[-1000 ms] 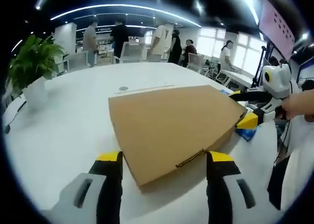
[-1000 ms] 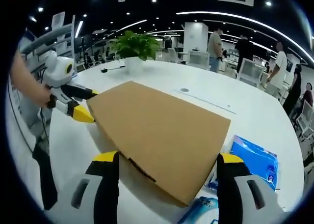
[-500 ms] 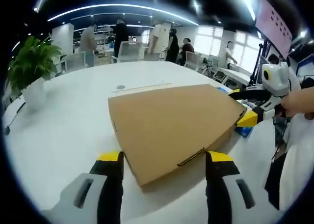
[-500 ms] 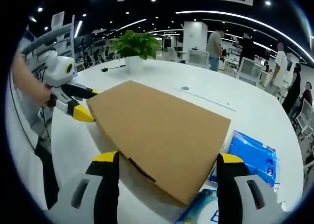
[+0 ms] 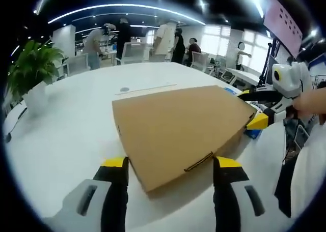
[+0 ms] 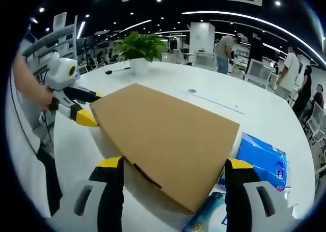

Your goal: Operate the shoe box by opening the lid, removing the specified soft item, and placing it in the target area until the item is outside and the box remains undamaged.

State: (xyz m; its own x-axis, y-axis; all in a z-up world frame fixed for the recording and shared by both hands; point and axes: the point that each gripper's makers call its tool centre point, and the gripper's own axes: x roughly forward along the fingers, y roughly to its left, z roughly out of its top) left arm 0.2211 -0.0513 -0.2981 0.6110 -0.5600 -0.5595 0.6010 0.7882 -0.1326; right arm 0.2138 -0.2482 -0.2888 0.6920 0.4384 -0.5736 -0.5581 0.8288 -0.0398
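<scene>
A flat brown cardboard shoe box (image 5: 178, 130) lies on the white table (image 5: 66, 130) with its lid down. My left gripper (image 5: 170, 165) is open, its yellow-tipped jaws standing either side of the box's near corner. My right gripper (image 5: 254, 110) comes in from the right, its jaws apart around the box's far right corner. In the right gripper view the box (image 6: 163, 133) fills the middle and my right gripper (image 6: 173, 166) stands open astride its near corner. The left gripper (image 6: 81, 109) is at the box's left corner, held by a hand. Nothing inside the box can be seen.
Blue plastic packs (image 6: 262, 158) lie on the table just right of the box, another (image 6: 209, 216) by the right jaw. A potted plant (image 5: 30, 69) stands at the table's far side. Several people stand among desks and chairs in the background.
Box and both grippers hold their places. Only the people in the background have shifted.
</scene>
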